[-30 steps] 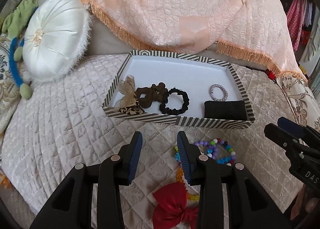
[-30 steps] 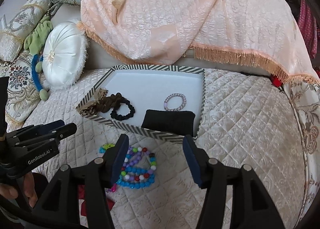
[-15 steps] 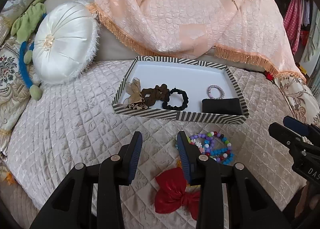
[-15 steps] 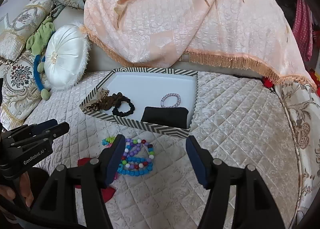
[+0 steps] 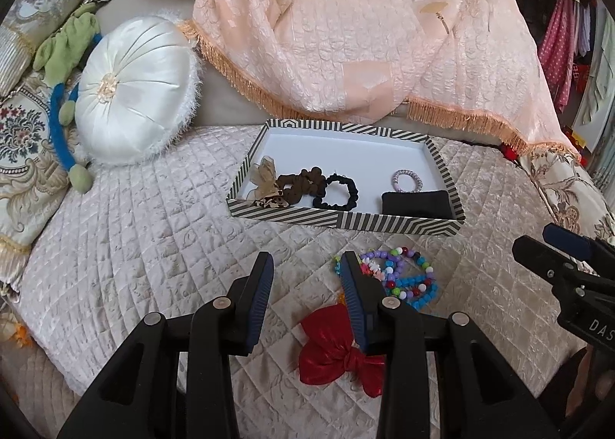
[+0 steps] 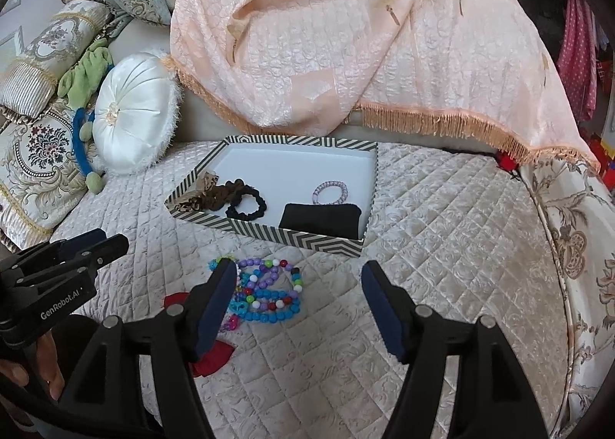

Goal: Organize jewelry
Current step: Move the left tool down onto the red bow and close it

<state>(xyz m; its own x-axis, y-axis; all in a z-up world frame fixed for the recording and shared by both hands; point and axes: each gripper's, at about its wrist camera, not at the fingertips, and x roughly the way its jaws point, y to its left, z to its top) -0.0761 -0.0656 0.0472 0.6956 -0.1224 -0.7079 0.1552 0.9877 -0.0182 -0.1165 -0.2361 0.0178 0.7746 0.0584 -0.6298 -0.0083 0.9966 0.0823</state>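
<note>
A striped tray (image 5: 346,222) (image 6: 292,237) lies on the quilted sofa seat. It holds a tan bow (image 5: 265,179), a brown scrunchie (image 5: 298,185), a black scrunchie (image 5: 336,191) (image 6: 246,204), a clear bracelet (image 5: 406,180) (image 6: 330,193) and a black pouch (image 5: 415,202) (image 6: 321,218). In front of the tray lie colourful bead bracelets (image 5: 399,275) (image 6: 265,293) and a red bow (image 5: 334,352). My left gripper (image 5: 307,297) is open and empty, near the beads' left. My right gripper (image 6: 298,304) is open and empty above the seat, just right of the beads.
A white round cushion (image 5: 134,89) (image 6: 134,120) and patterned pillows sit at the left. A peach fringed blanket (image 5: 365,35) drapes over the sofa back behind the tray. The seat's curved edge (image 6: 553,247) runs down the right.
Both grippers have pulled back and up from the tray, so the tray and beads look farther away. Both jaws stay open and empty.
</note>
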